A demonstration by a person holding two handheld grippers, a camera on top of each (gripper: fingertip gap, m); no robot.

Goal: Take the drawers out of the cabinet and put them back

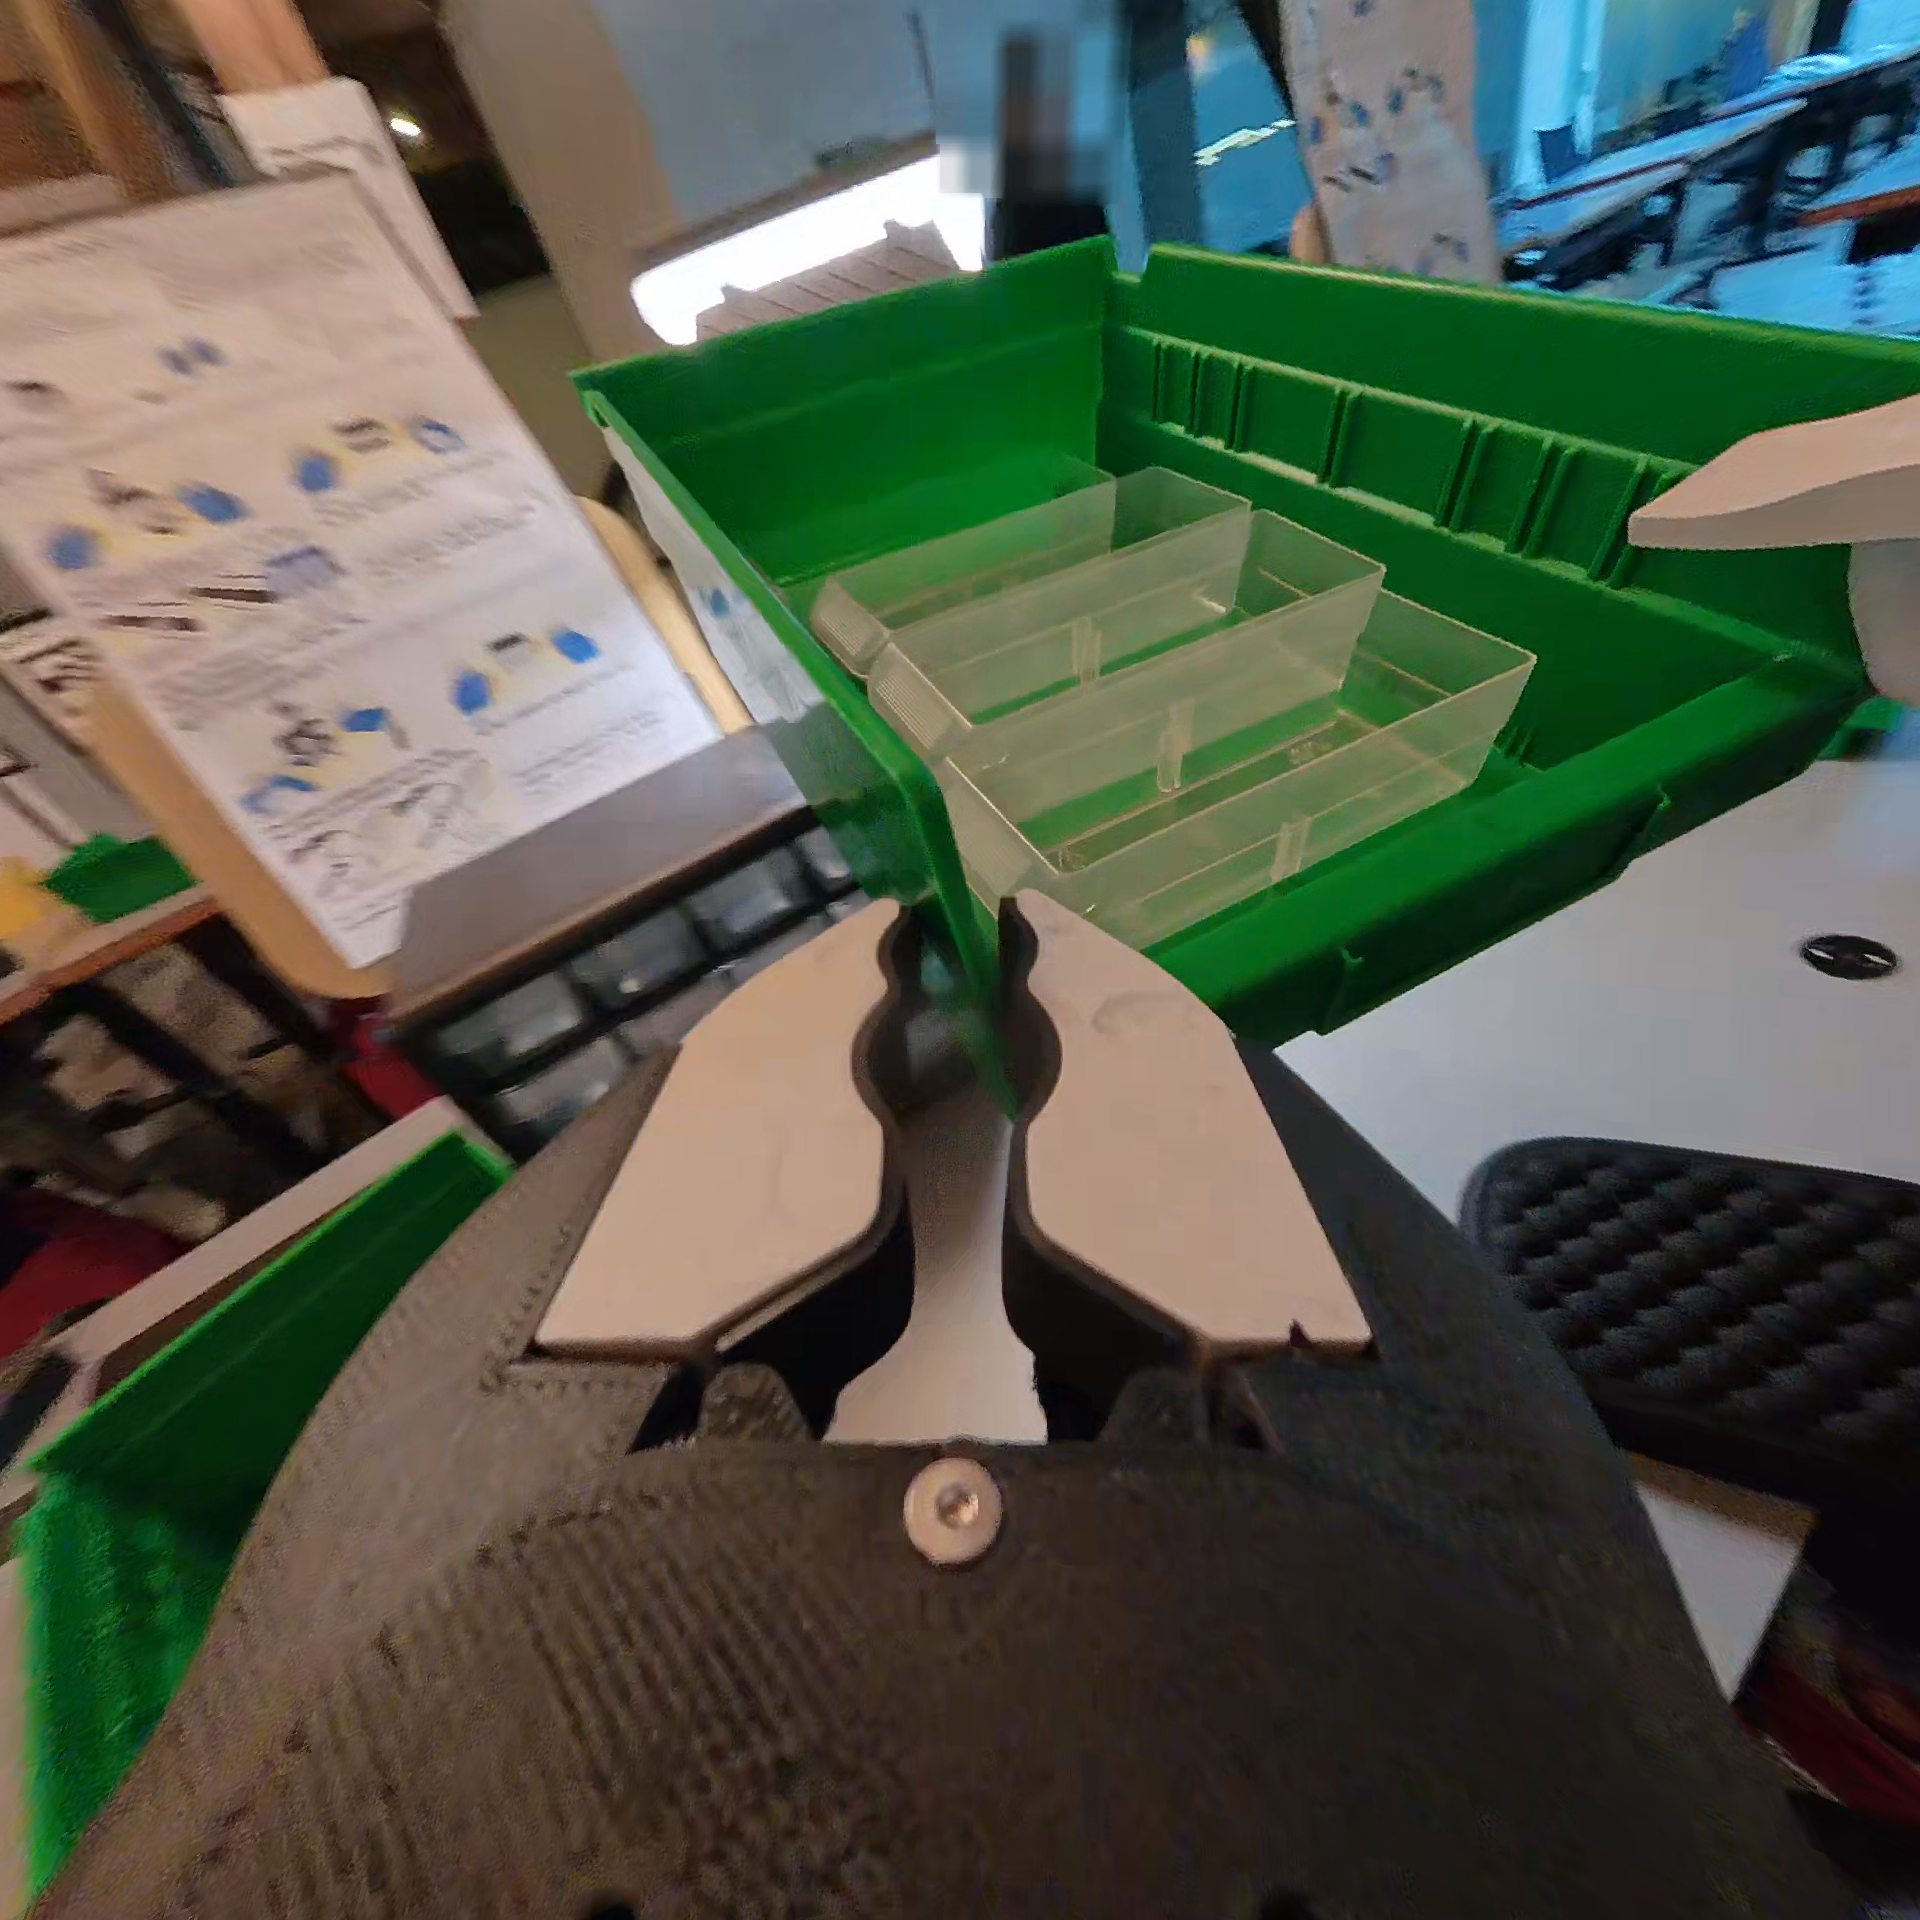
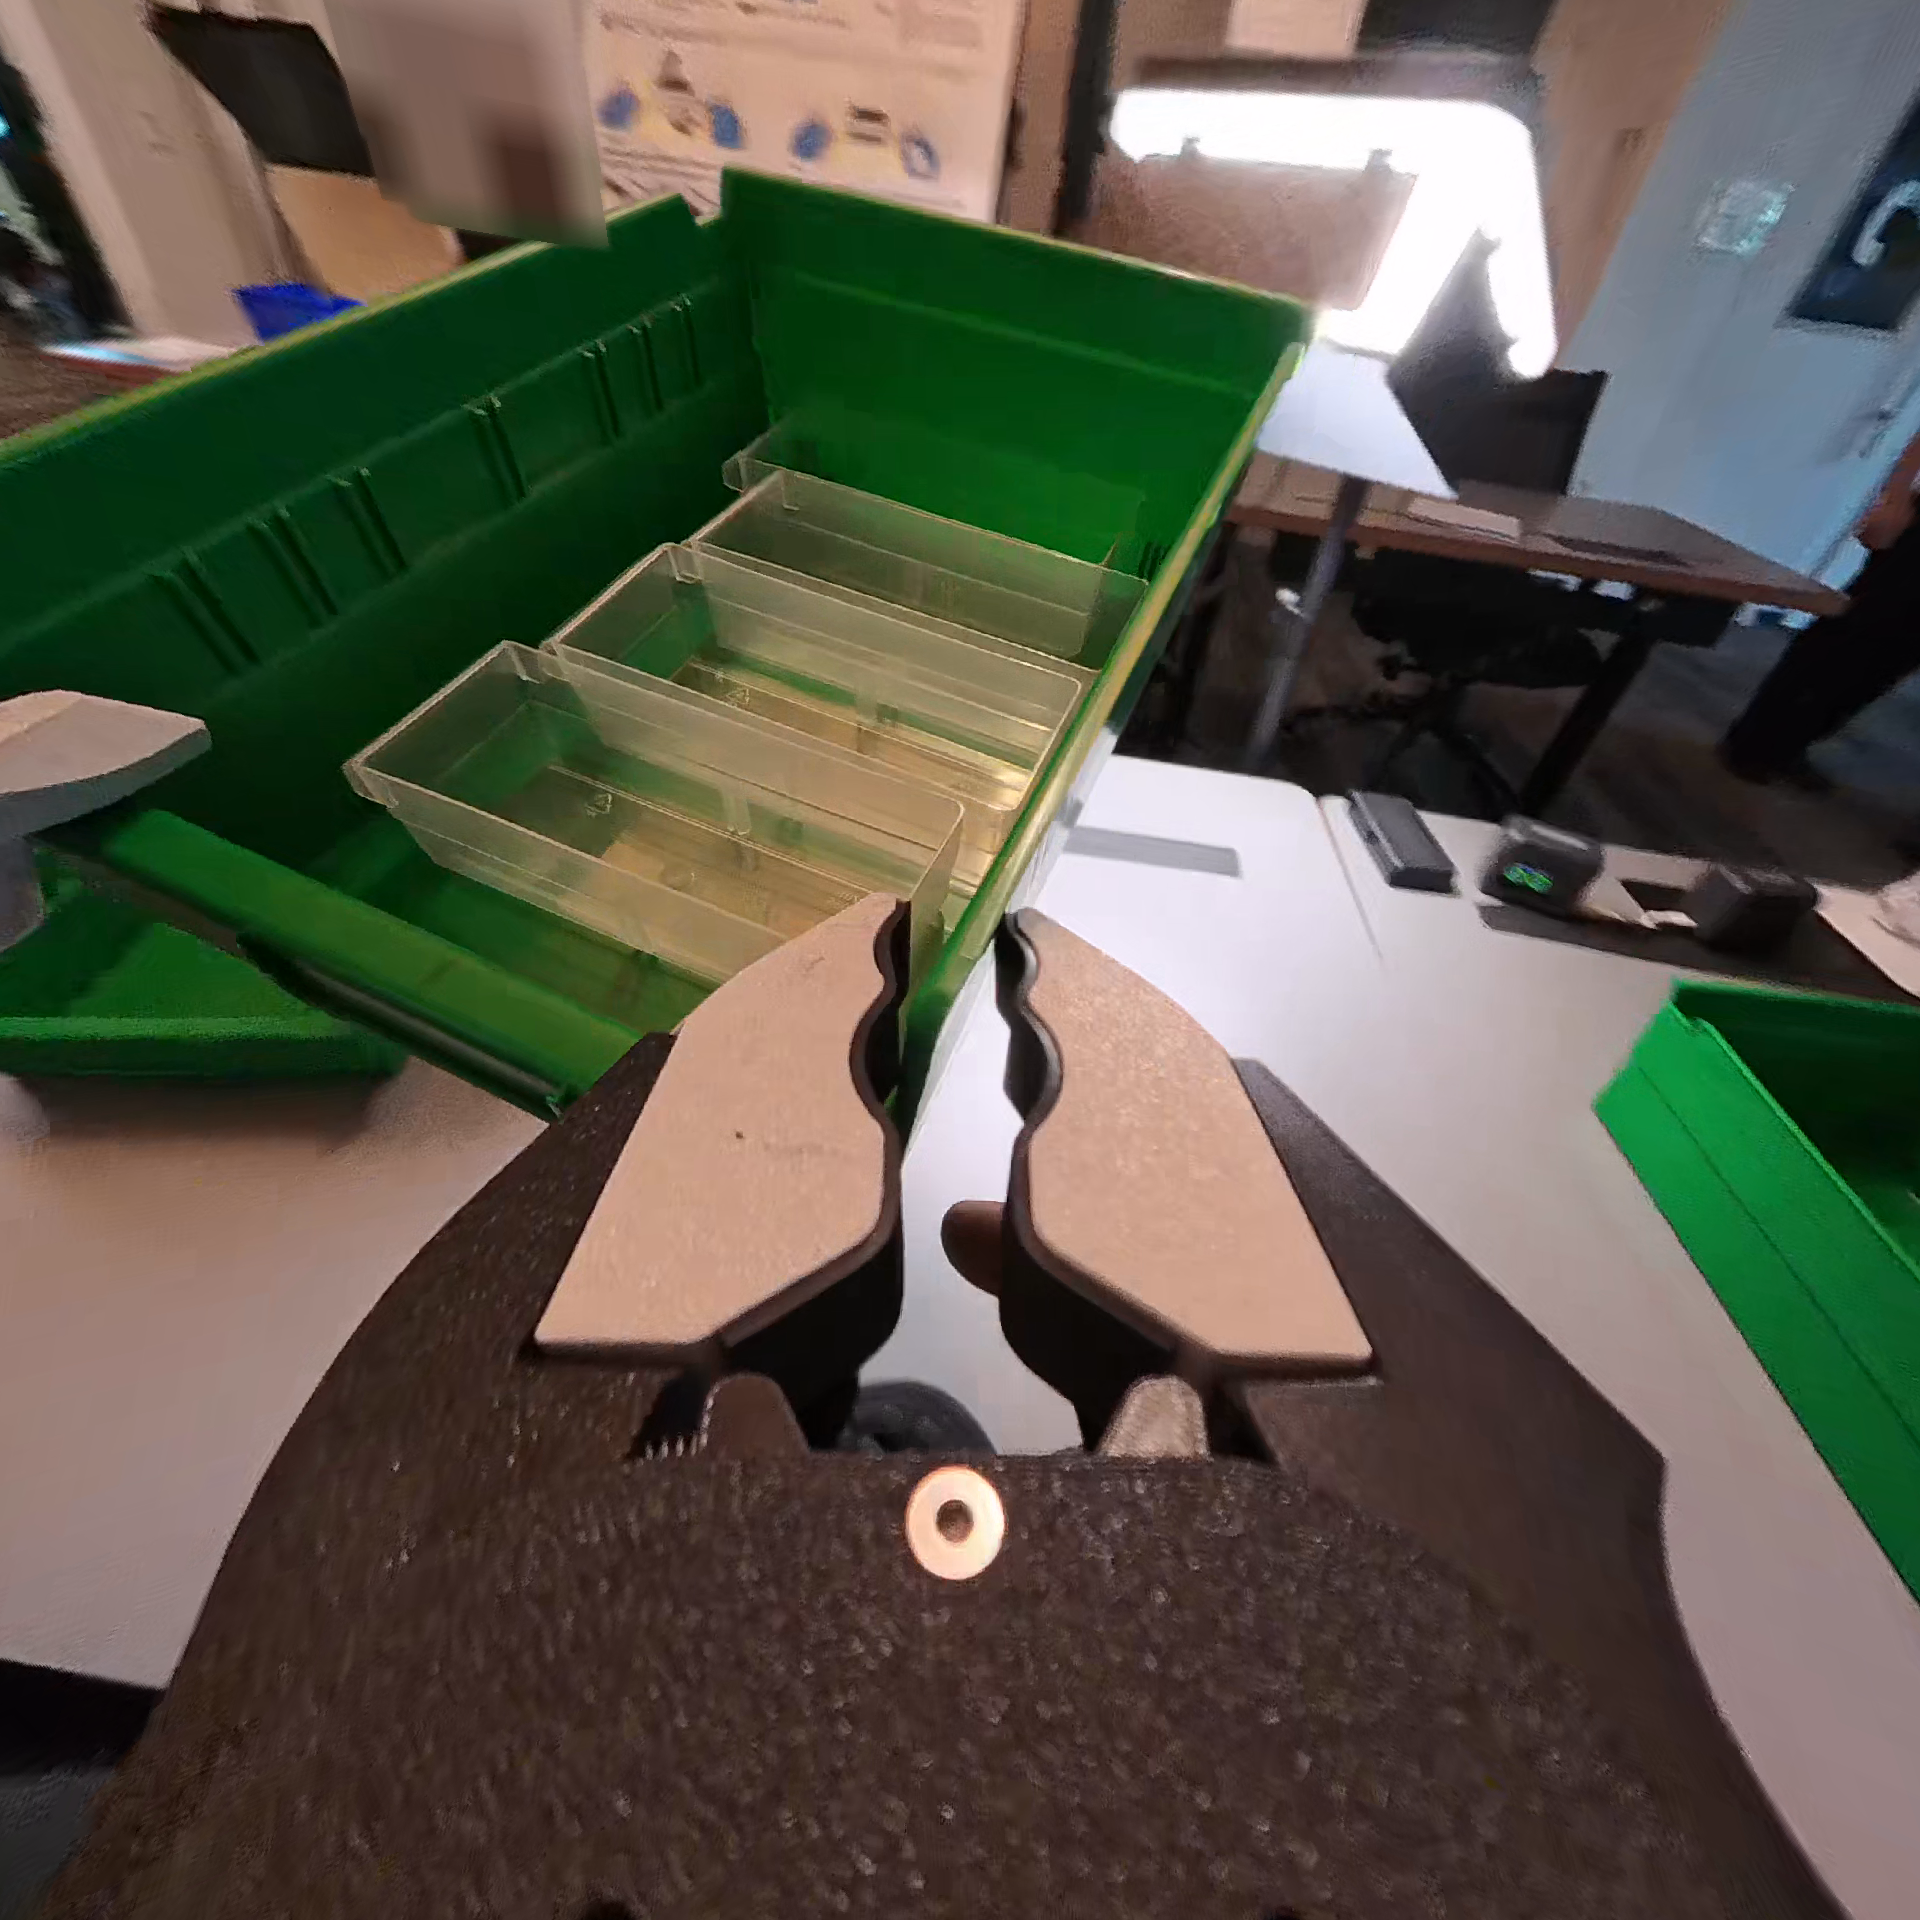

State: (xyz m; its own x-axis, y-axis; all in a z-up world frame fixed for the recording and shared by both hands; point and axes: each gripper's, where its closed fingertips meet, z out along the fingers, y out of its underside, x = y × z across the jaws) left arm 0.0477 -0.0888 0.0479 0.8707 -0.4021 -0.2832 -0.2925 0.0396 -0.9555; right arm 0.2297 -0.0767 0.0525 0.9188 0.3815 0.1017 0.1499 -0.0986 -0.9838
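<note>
The left gripper (image 1: 958,914) is clamped on the side wall of a green bin (image 1: 1351,436): the thin green wall runs straight down the narrow gap between its two grey fingers (image 1: 758,1122), which sit nearly together. Just ahead of the fingertips, inside the bin, four clear drawers (image 1: 1195,727) lie side by side in a row, the nearest one almost at the tips. To the left of this gripper and lower stands the dark cabinet (image 1: 623,956) with rows of small drawer fronts (blurred, so the slots cannot be judged).

The right gripper (image 2: 954,920) stands at the opposite wall of the same green bin (image 2: 364,499). Its fingers (image 2: 748,1143) are slightly farther apart, and the wall edge lies against the left finger while a gap shows before the right one, so whether it truly pinches the wall I cannot tell. The clear drawers (image 2: 727,748) lie ahead and left of its tips. The white table (image 2: 1403,1091) lies beneath, and a second green bin (image 2: 1766,1143) sits off to the right.
</note>
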